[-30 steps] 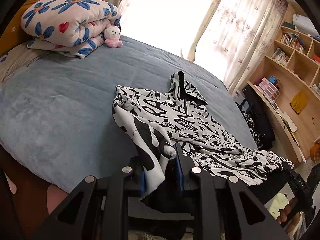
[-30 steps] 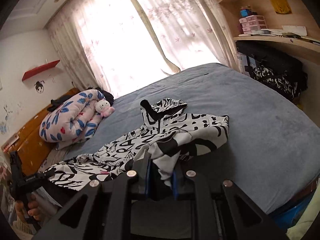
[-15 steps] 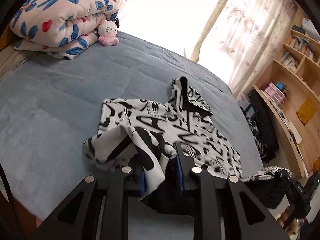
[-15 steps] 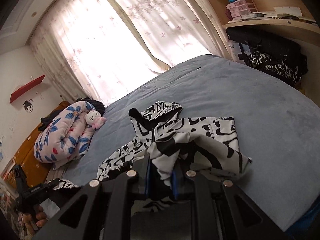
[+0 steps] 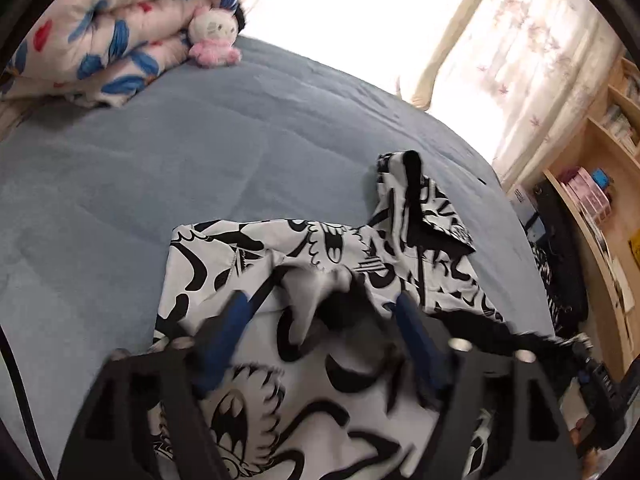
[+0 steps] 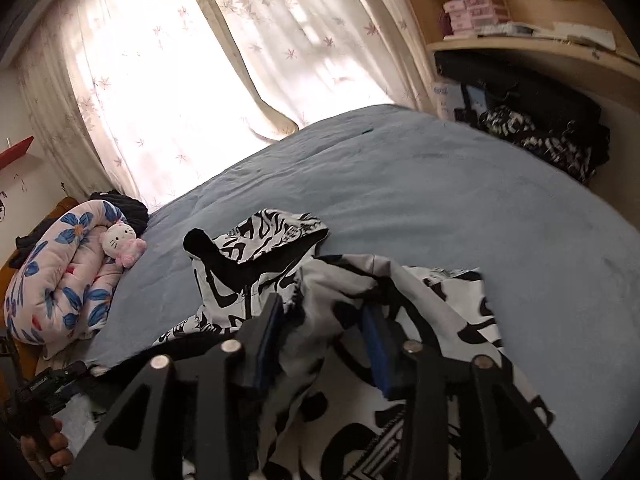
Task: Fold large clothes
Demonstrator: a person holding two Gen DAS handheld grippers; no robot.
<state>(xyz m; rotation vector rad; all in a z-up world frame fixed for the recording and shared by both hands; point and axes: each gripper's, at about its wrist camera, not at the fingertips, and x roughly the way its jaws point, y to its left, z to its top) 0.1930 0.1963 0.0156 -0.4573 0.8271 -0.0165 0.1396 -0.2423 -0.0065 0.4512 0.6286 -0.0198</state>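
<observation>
Item: black-and-white printed garment (image 5: 360, 264), hooded, laid on the blue-grey bed (image 5: 168, 168). The lower part is seen doubled forward over the body; the hood (image 6: 260, 236) lies flat beyond it, toward the window.

Left claw (image 5: 320, 312): jaws have just been opening and now stand wide. A bunched fold of the cloth lies between the blue pads (image 5: 228, 320), loose and blurred, not pressed by them.

Right claw (image 6: 320, 320): jaws have just been opening, parted about halfway. Cloth is heaped between the pads (image 6: 376, 344), and no pinch is visible.

Step in hand: release of the carried hem onto the upper body of the garment, judged to close the first lengthwise fold. The laid edge appears rumpled rather than flat, particularly under the right claw.

Progress: judged early; one fold is down, and the sleeves and sides are not yet brought in.

Next move: both claws are to be drawn clear without dragging the cloth, the heaped edge smoothed, then a side or sleeve taken up for the next fold.

Also noted: flowered quilt (image 5: 100, 32) rolled at the bed's head, pink-and-white plush toy (image 5: 214, 40) touching it, pale curtains (image 6: 200, 60), wooden shelves (image 6: 532, 44) alongside.
</observation>
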